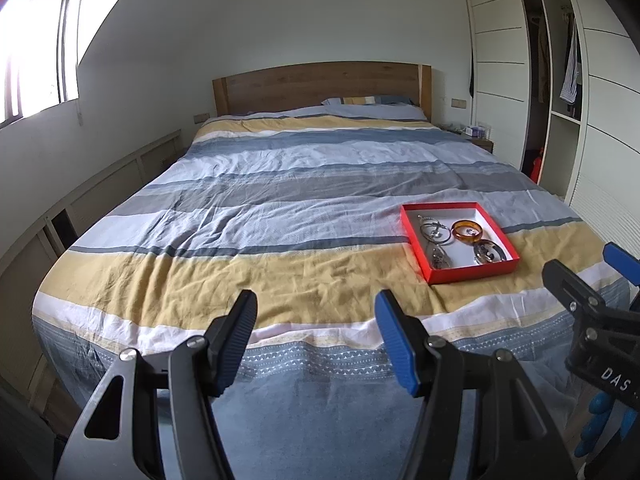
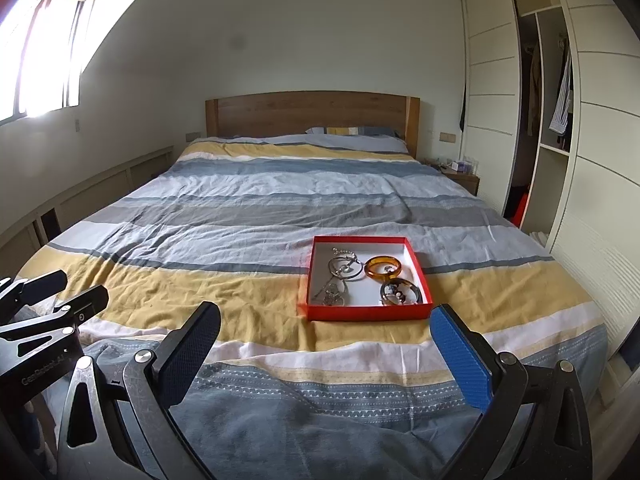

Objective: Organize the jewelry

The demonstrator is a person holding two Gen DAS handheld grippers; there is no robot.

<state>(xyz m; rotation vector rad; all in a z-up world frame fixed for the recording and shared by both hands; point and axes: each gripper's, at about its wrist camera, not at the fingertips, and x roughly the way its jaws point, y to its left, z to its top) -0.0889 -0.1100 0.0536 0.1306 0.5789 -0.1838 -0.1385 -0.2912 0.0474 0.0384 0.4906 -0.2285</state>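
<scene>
Right now I have both grippers hovering over the foot of the bed, neither touching anything. My left gripper has its jaws spread wide with nothing between them but the yellow band of the striped duvet. My right gripper is likewise wide apart and empty, its black pad on one side and blue pad on the other, framing the near edge of the red box.

That box sits flat on the duvet, on the yellow stripe toward the right side of the bed, well in front of the right gripper and off to the right of the left one. Inside, on its white floor, the jewelry lies loose: an amber bangle toward the far right, a darker patterned bangle just beside it at the near right corner, and a silver hoop on the left. Below the hoop there is a tangle of silvery pieces — possibly chains or pendants, though the view is too coarse to tell them apart.

From the left wrist view, the right gripper's body shows at the far right edge; from the right wrist view, the left gripper's fingers poke in at the left.

Beyond, a wooden headboard stands against the wall, and a wardrobe is open on the right.
</scene>
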